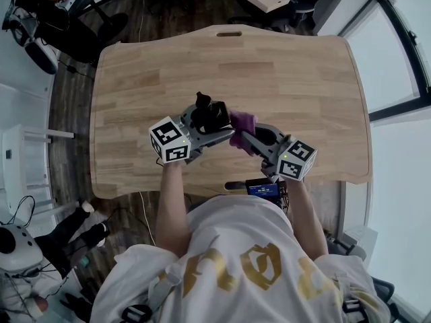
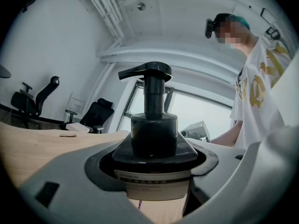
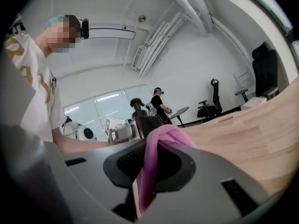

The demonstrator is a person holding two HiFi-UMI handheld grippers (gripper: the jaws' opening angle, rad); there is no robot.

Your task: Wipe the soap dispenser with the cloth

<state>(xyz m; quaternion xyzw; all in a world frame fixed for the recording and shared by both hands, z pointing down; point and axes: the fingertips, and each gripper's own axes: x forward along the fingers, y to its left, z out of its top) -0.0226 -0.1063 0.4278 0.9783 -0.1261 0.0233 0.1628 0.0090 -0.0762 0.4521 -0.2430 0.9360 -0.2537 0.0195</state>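
Observation:
My left gripper is shut on the black soap dispenser, held above the wooden table. In the left gripper view the dispenser fills the middle, pump head up, its pale labelled body clamped between the grey jaws. My right gripper is shut on a pink cloth, which lies against the dispenser's right side. In the right gripper view the cloth bulges out between the jaws, and the dispenser stands just beyond it.
A small slot is cut in the table's far edge. Office chairs and a small white table stand around the room. Another person stands in the background. A window wall runs along the right.

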